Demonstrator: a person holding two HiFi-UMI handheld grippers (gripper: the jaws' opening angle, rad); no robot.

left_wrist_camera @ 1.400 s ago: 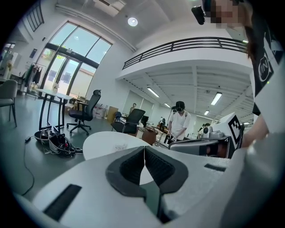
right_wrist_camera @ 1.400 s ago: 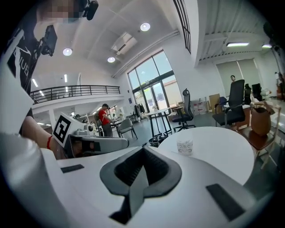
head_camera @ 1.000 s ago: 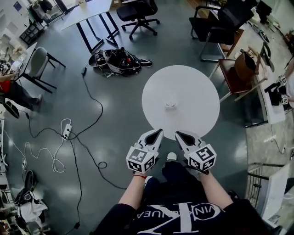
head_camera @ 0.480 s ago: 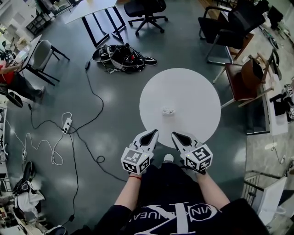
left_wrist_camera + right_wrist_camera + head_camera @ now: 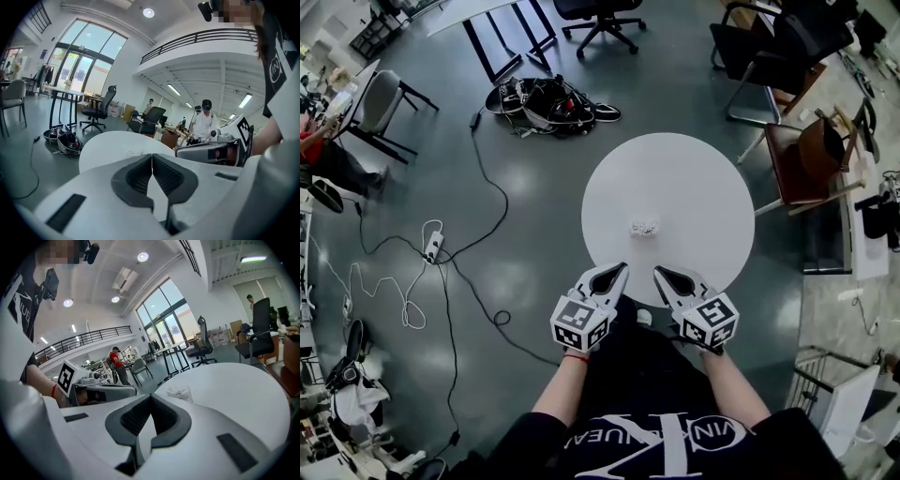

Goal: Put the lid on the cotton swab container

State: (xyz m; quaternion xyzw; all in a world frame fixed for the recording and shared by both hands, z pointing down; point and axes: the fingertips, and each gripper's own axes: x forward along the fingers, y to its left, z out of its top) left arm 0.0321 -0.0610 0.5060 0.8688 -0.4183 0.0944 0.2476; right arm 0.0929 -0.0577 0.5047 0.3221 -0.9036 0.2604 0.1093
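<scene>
One round tabletop (image 5: pixel 694 178); one cotton swab container (image 5: pixel 643 227); two grippers: left gripper (image 5: pixel 622 268), right gripper (image 5: pixel 658 272); one power strip (image 5: pixel 432 247); one grey chair (image 5: pixel 380 98).

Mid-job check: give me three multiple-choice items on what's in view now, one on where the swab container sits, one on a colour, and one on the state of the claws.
1. Where is the swab container?
A. On a chair seat
B. On the round table, near its middle
C. On the floor

2. What colour is the top of that table?
A. Black
B. Red
C. White

3. How do the left claw and the right claw stand?
A. Both shut, with nothing between the pads
B. Both wide open
C. The right one shut on the container

Answers:
1. B: the head view shows it on the table, ahead of both claws.
2. C: the top is plain white in every view.
3. A: each gripper view shows the pads meeting with nothing held.
</scene>
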